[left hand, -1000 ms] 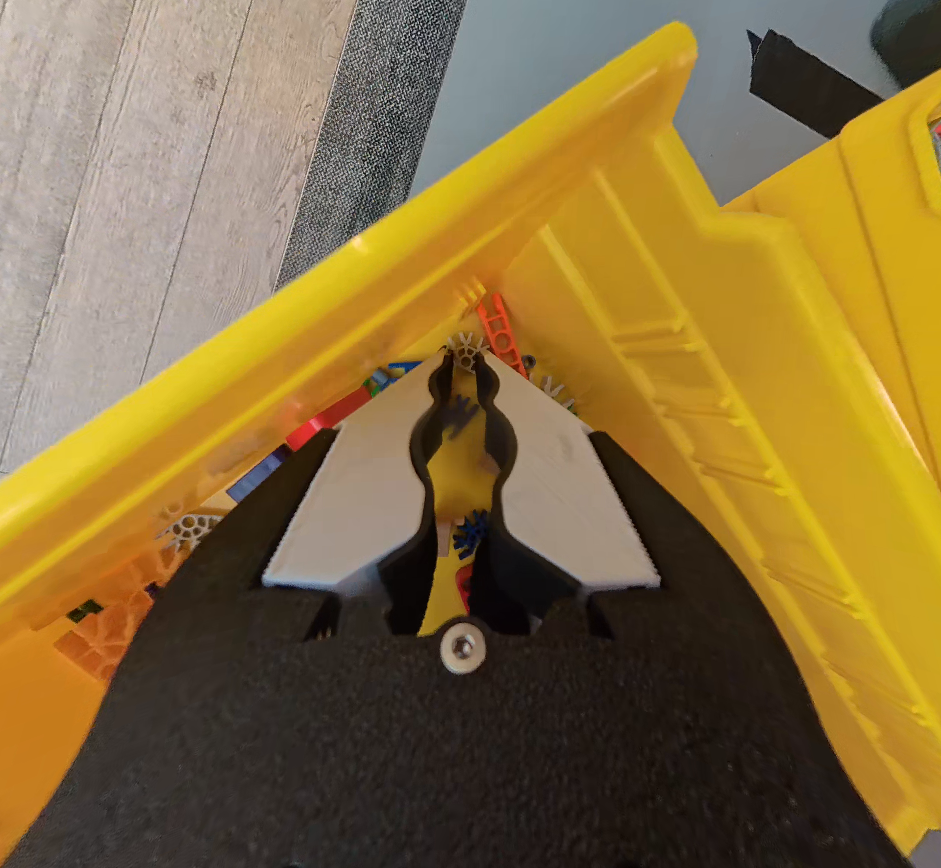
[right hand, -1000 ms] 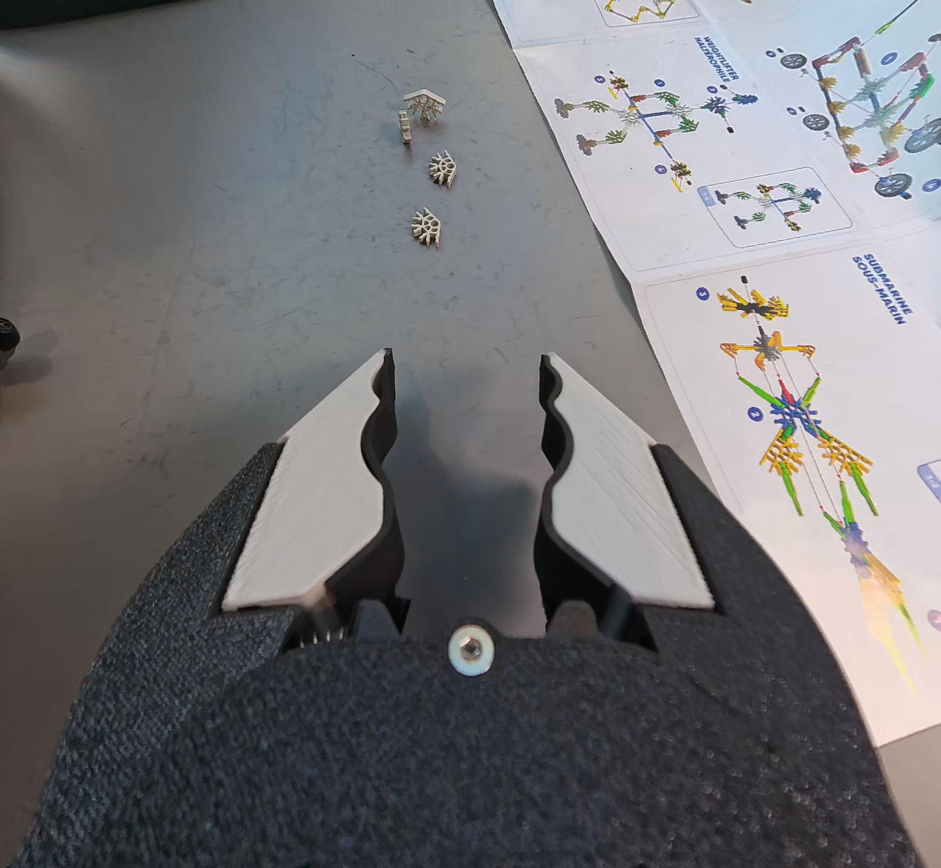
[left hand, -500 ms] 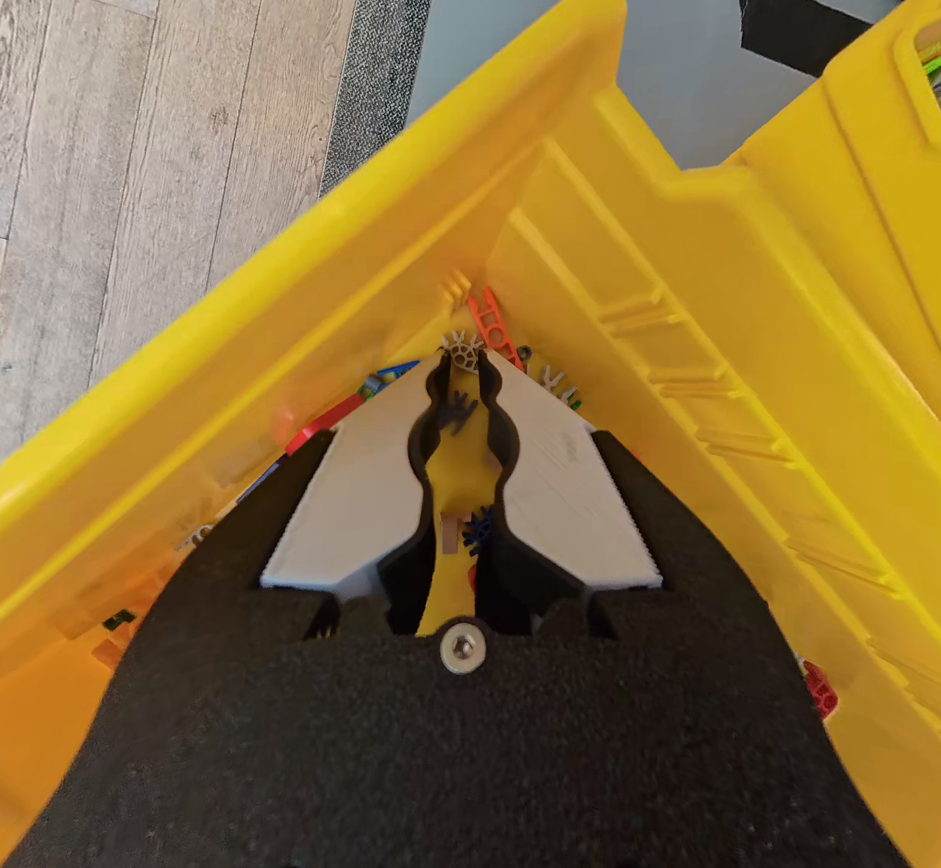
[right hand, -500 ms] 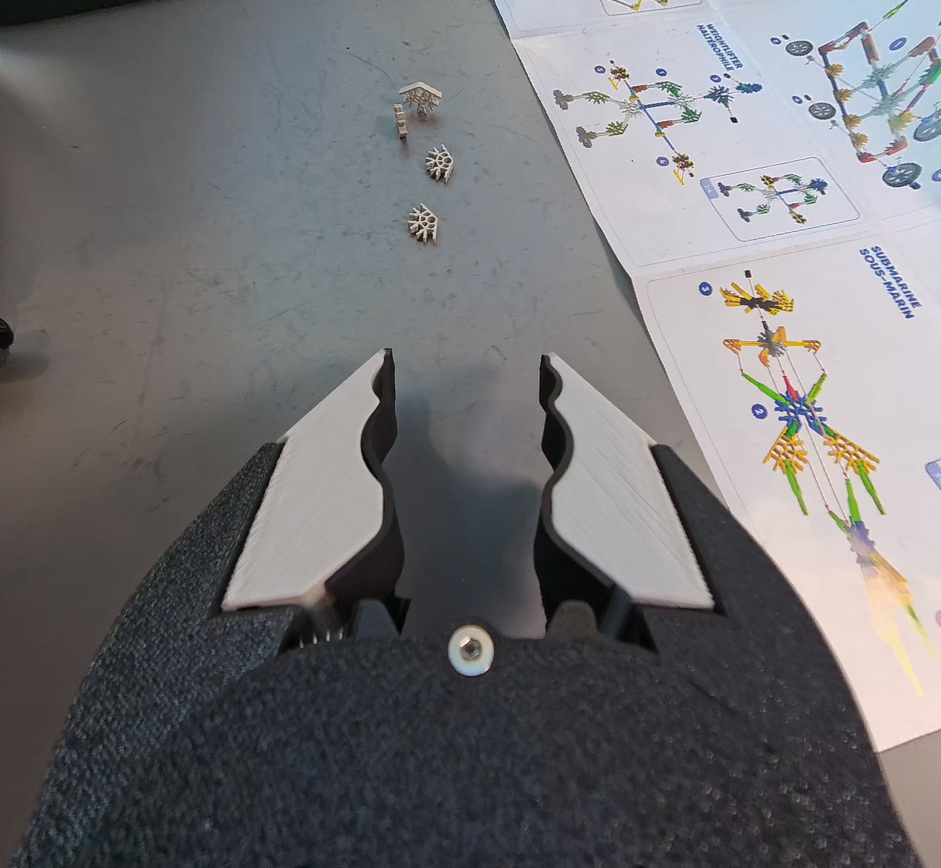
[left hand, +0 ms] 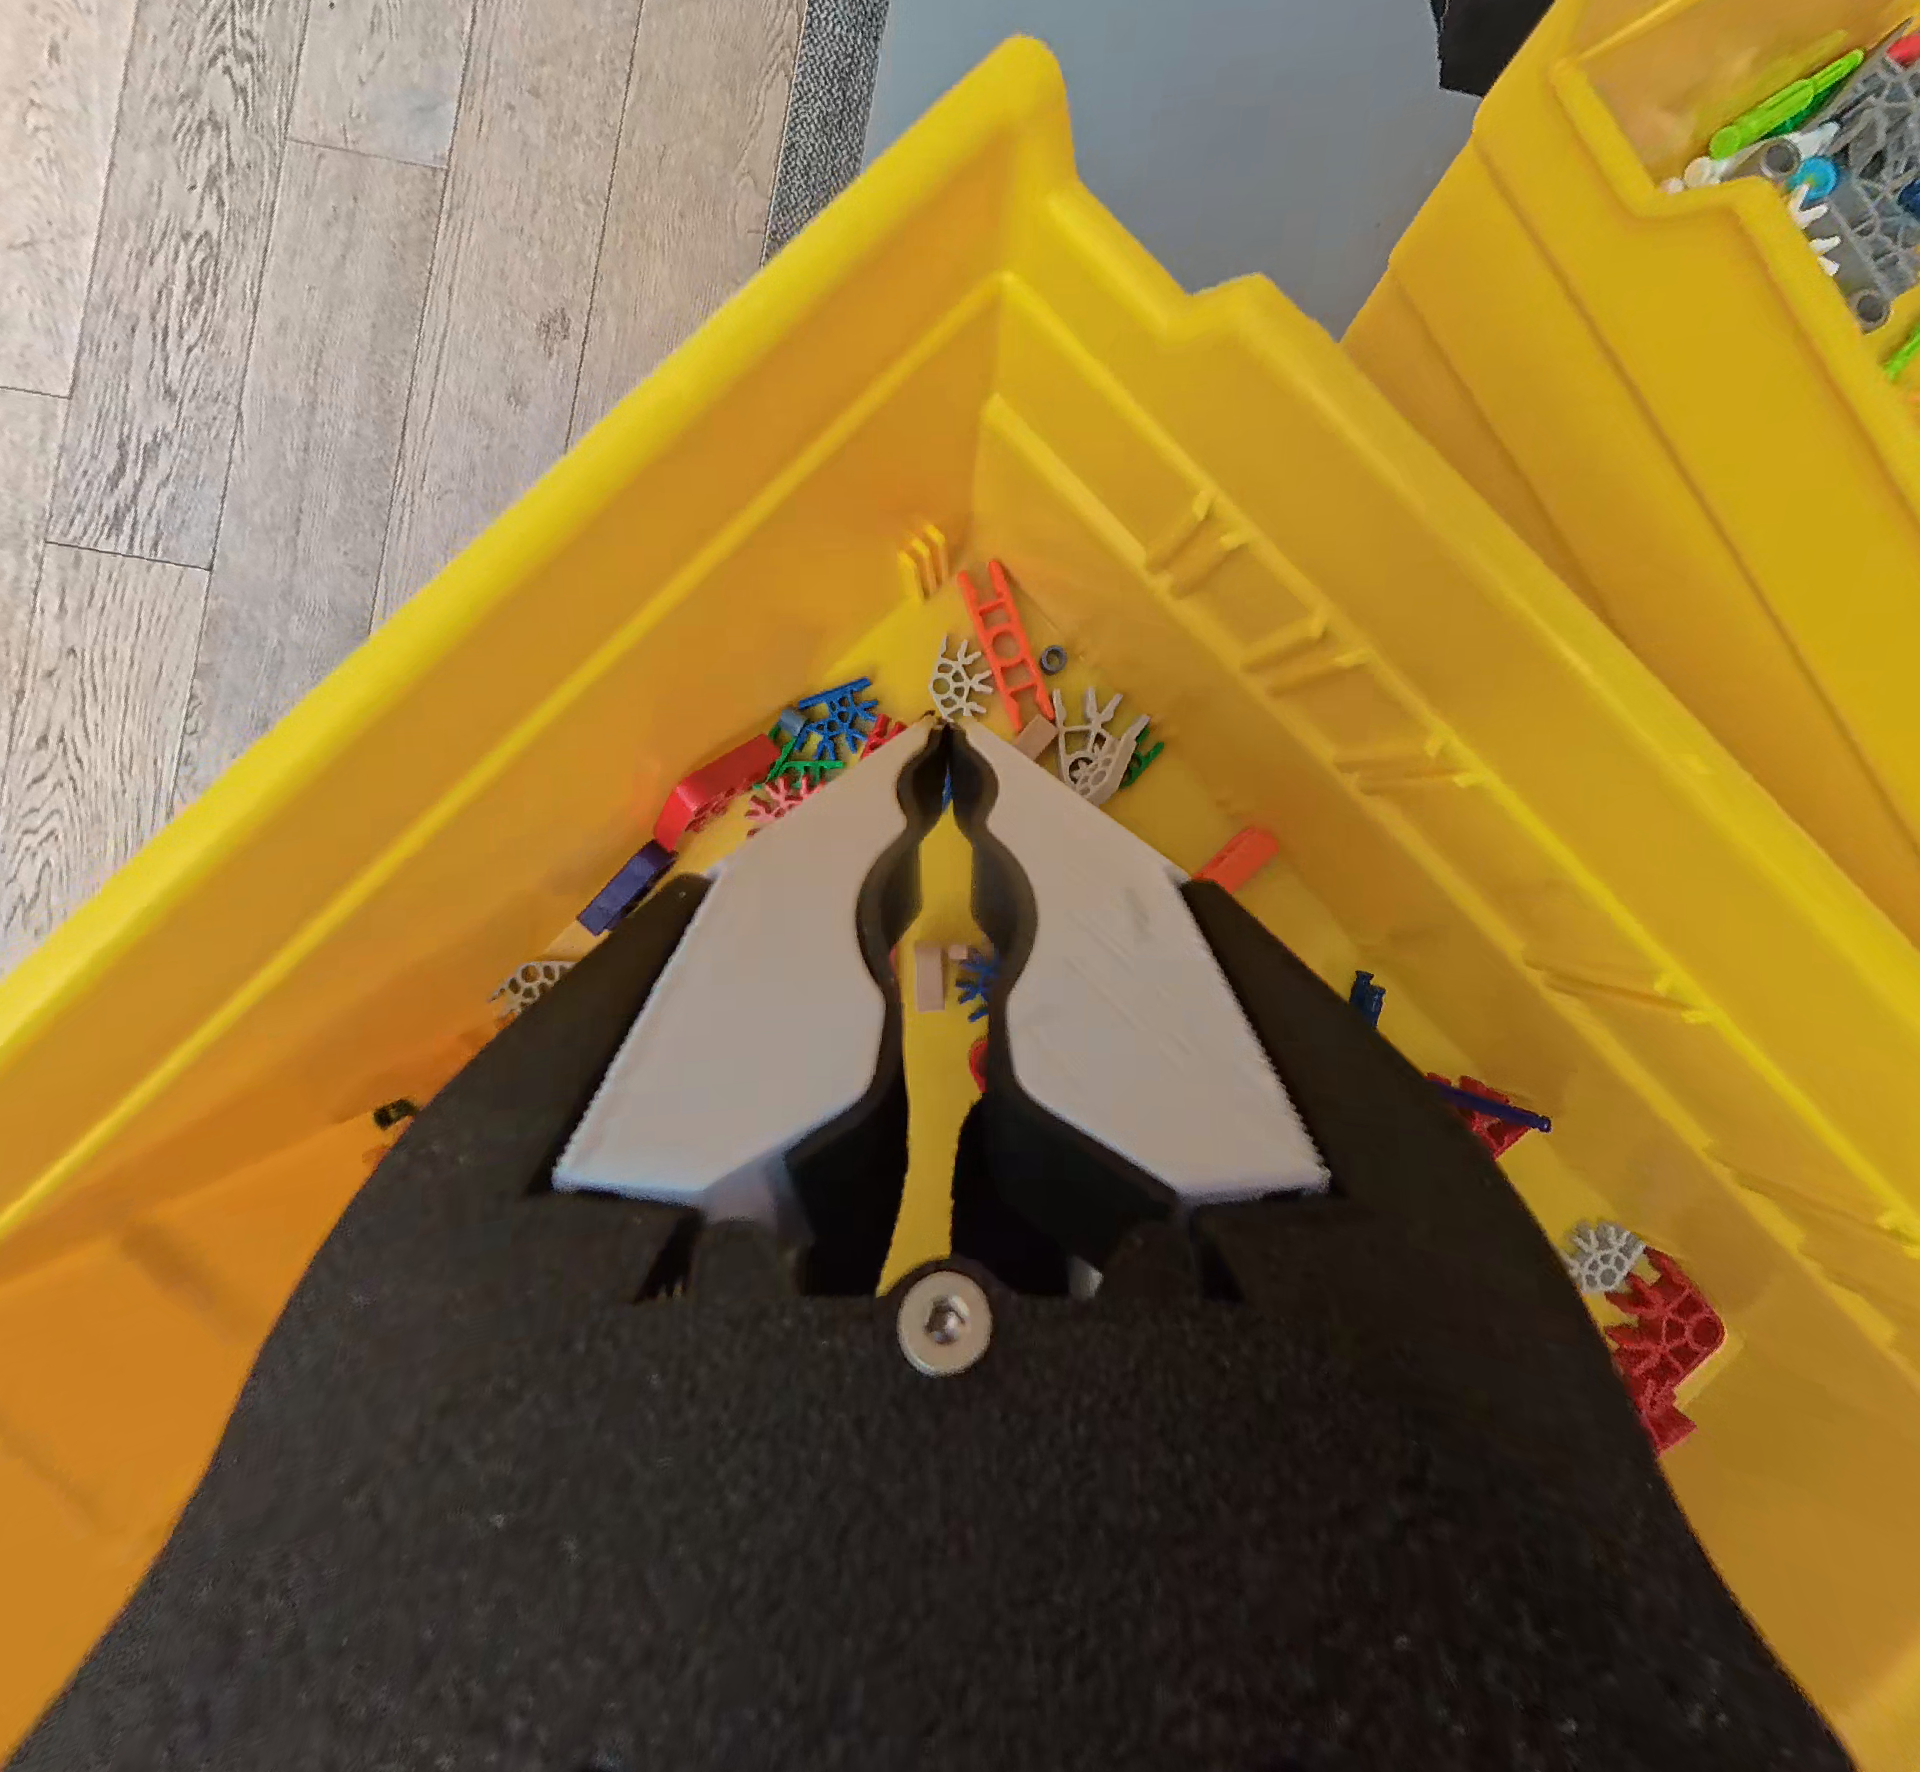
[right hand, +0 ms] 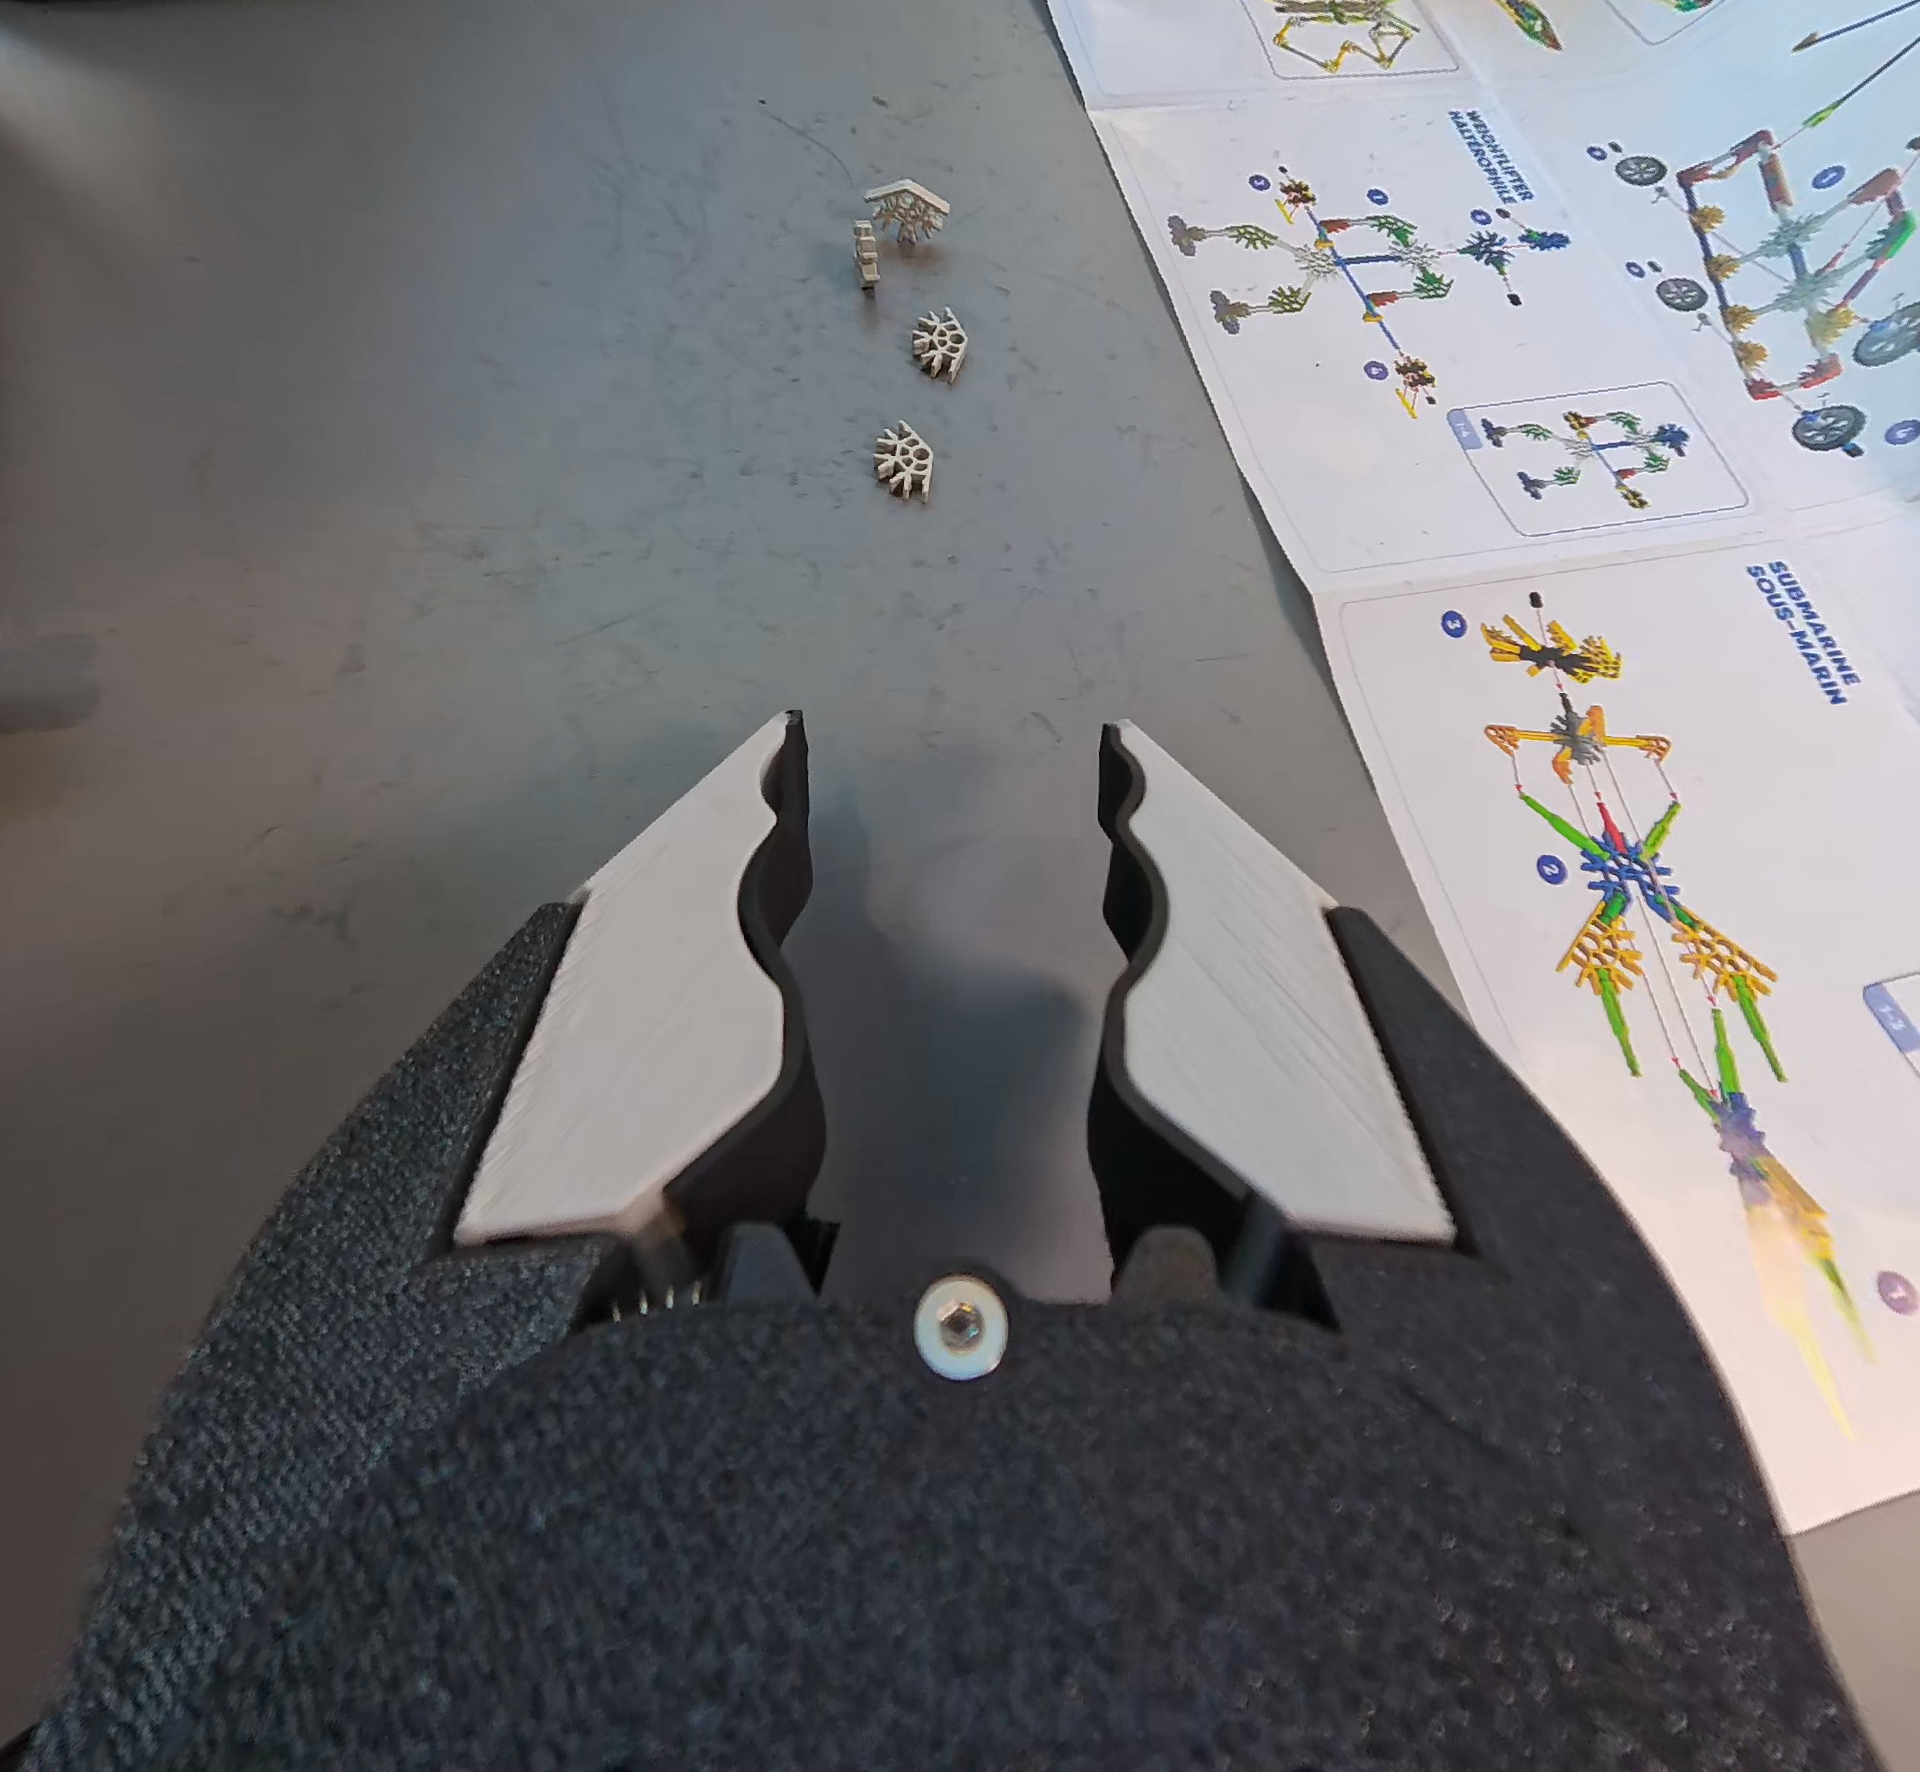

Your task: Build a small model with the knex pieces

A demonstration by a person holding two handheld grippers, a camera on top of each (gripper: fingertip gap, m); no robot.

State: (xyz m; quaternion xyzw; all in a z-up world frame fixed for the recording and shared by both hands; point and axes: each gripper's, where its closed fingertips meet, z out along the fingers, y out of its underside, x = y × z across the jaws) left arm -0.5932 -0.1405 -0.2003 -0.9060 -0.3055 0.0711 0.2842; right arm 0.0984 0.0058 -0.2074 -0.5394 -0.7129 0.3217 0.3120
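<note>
Since a second ago, left gripper [left hand: 945, 730] is sitting higher over the yellow bin [left hand: 644, 517], showing more loose parts; fingers are closed together, tips just beside a grey connector [left hand: 961, 680], grip unclear. Orange ladder piece [left hand: 1003, 647] is lying beside that connector. Right gripper [right hand: 951, 730] is hovering over the grey scuffed desk [right hand: 416, 475], fingers apart, empty; pale connectors [right hand: 904, 463] ahead, printed instruction sheet [right hand: 1558, 475] to their right. Wood floor [left hand: 260, 268] beyond the bin.
</note>
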